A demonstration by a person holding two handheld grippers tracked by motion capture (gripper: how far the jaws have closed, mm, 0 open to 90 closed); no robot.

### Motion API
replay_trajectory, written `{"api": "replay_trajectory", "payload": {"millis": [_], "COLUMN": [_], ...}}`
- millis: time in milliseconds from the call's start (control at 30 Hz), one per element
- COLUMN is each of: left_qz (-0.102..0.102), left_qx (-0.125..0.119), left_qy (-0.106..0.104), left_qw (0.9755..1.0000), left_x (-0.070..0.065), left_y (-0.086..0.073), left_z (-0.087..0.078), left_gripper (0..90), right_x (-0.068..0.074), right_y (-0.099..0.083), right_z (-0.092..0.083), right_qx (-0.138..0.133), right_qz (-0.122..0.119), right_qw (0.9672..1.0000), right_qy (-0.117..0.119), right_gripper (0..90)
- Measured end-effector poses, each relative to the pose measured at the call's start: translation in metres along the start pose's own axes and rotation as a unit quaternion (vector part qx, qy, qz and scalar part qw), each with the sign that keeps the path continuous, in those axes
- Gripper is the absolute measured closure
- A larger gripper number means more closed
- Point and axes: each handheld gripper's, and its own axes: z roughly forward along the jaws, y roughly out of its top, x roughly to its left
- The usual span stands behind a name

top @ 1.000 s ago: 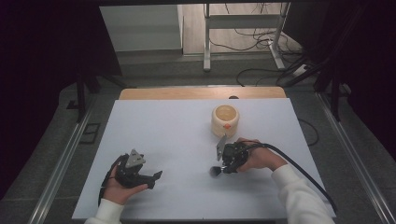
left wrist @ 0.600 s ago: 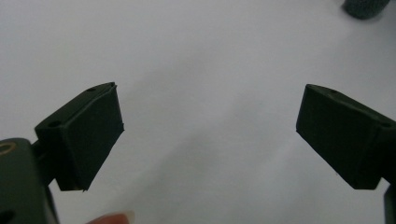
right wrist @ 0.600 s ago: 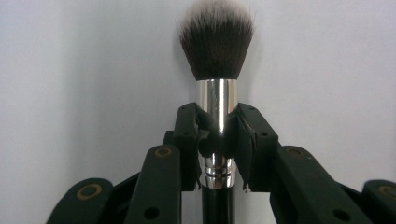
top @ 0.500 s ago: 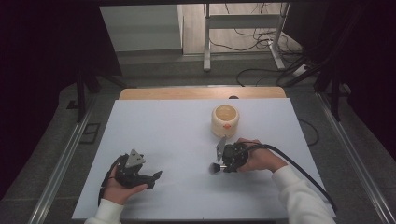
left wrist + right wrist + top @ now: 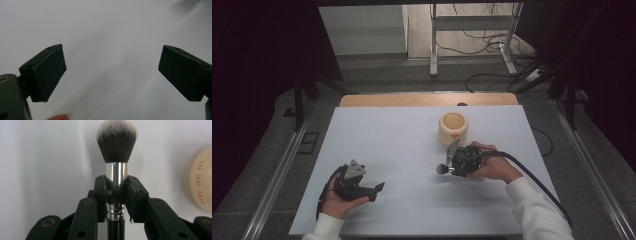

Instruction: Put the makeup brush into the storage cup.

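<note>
On the desk [image 5: 412,145], near its right half, a brush [image 5: 116,157] is held by the right gripper [image 5: 452,169], just in front of a round wooden pot [image 5: 453,128]. In the right gripper view the jaws are seen closed on the silver ferrule of the brush, one pad on each side, with the black handle running back between them and the bristles projecting forward. The jaws have just been closing, with the brush between them. Gripping at the ferrule, close to the head, is judged to keep the bristles steady and free of the pads. In the high view the brush head points toward the left of the desk, away from the pot, and lies low over the surface; whether it touches the desk cannot be told.

The left gripper [image 5: 374,190] is rested at the near left of the desk, well apart from the brush and pot. Its jaws are spread wide with nothing between them, as the left gripper view shows. This arm is judged to be parked clear of the working area.
</note>
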Motion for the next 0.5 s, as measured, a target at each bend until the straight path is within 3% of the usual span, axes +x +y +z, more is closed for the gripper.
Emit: {"api": "replay_trajectory", "payload": {"millis": [133, 500], "left_qz": [-0.001, -0.002], "left_qx": [0.000, -0.002], "left_qy": [0.000, -0.001], "left_qw": [1.0000, 1.0000], "left_x": [0.000, 0.000], "left_y": [0.000, 0.000], "left_z": [0.000, -0.001], "left_gripper": [8.4, 8.4], "right_x": [0.000, 0.006], "right_y": [0.003, 0.010], "right_z": [-0.013, -0.019], "right_qx": [-0.024, -0.072], "right_qz": [0.013, 0.050], "right_qw": [0.9993, 0.9956], "right_qy": [-0.026, -0.030], "right_gripper": [71.8, 71.9]}}
